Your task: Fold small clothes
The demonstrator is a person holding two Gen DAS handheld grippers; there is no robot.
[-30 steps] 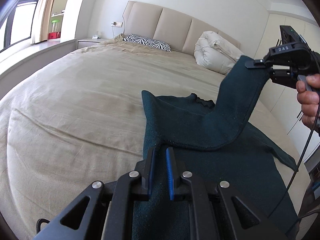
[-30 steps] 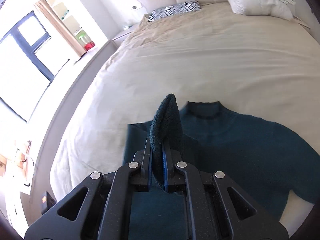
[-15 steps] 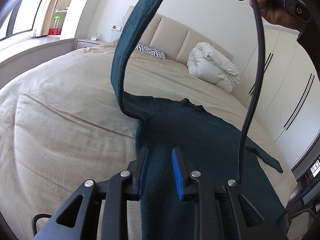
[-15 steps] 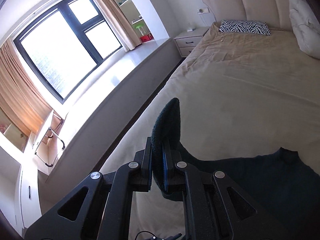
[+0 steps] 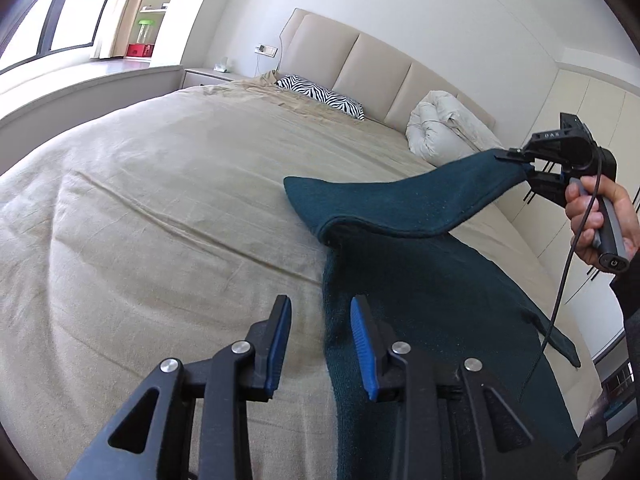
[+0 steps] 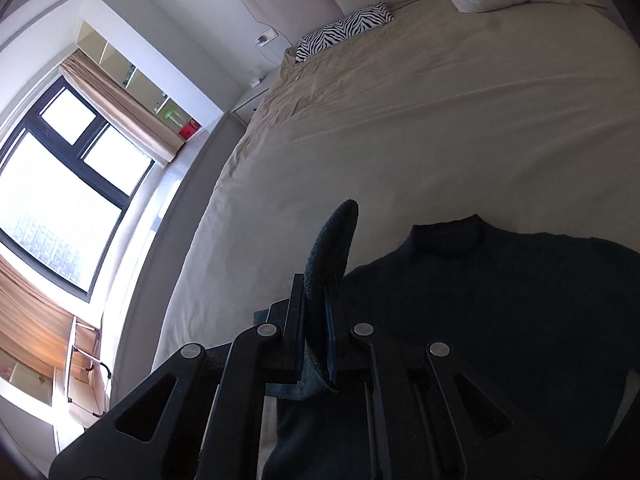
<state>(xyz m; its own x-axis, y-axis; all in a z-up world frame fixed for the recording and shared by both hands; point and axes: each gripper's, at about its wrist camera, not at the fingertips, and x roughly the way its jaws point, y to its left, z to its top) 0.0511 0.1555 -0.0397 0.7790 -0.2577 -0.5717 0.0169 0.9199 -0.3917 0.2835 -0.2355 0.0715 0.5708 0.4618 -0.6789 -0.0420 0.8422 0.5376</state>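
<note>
A dark teal sweater (image 5: 432, 292) lies flat on the bed, its collar (image 6: 452, 236) toward the headboard. My left gripper (image 5: 320, 304) hovers low over the sweater's left edge. Its jaws are opening, and the blue pads (image 5: 362, 344) do not press on the cloth below. At the right, a hand holds my right gripper (image 5: 520, 160), which is shut on the cuff of one sleeve (image 5: 420, 204). It holds that sleeve lifted and stretched across above the sweater's body. In the right wrist view the cuff (image 6: 332, 248) sticks up between the shut jaws of the right gripper (image 6: 320, 280).
The beige bedspread (image 5: 160, 208) spreads wide to the left of the sweater. A zebra pillow (image 5: 320, 94) and a rolled white duvet (image 5: 444, 132) lie by the headboard. A window ledge runs along the left and wardrobe doors (image 5: 592, 120) along the right. A cable (image 5: 560, 296) hangs from the right gripper.
The left gripper's jaws have widened and it has shifted left along the sweater's edge. The right gripper swung the sleeve high overhead, then brought it down to the right.
</note>
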